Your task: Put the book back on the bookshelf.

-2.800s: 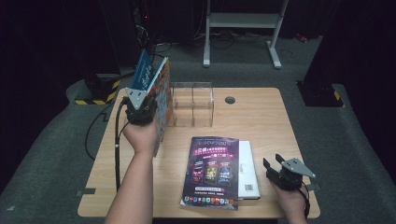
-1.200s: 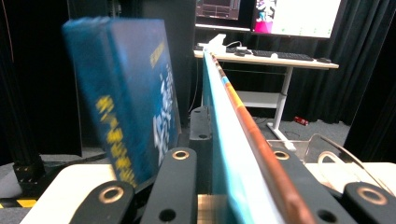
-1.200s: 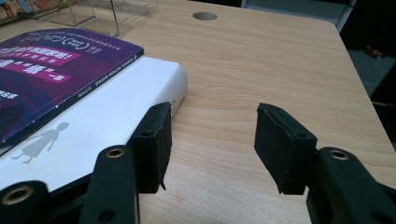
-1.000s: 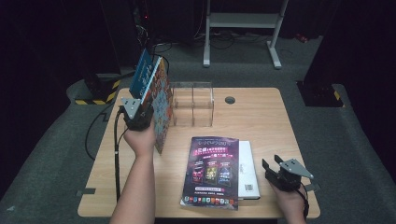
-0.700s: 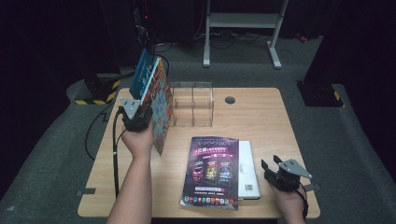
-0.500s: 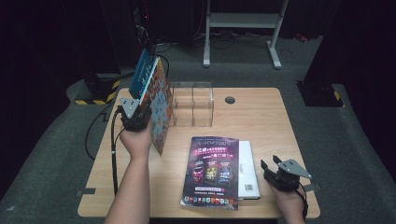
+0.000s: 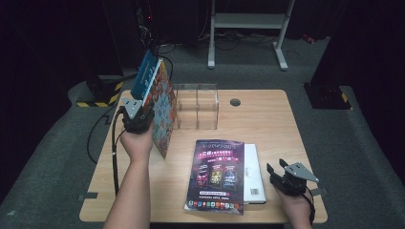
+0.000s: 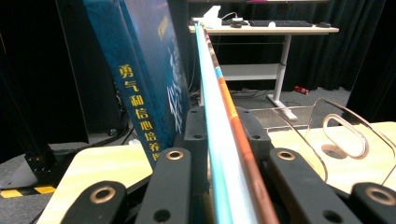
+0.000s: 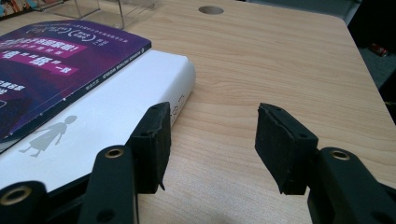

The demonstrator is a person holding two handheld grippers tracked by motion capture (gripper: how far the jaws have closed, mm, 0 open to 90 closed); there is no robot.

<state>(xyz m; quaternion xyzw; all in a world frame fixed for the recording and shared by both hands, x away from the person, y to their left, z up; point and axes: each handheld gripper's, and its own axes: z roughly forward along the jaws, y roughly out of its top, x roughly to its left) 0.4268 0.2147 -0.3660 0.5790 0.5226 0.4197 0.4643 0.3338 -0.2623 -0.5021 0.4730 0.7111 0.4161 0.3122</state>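
At table's left — left gripper [image 7: 137, 114] loosening on book [image 7: 160, 112]

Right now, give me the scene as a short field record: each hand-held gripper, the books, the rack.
left hand-held gripper: shut on two thin books, jaws have just been easing open
held books: upright, beside the clear rack's left end
clear rack: no books in it, at table's far side
right hand-held gripper: open, holds nothing, beside white book
purple magazine: flat, overlapping white book
table: wooden
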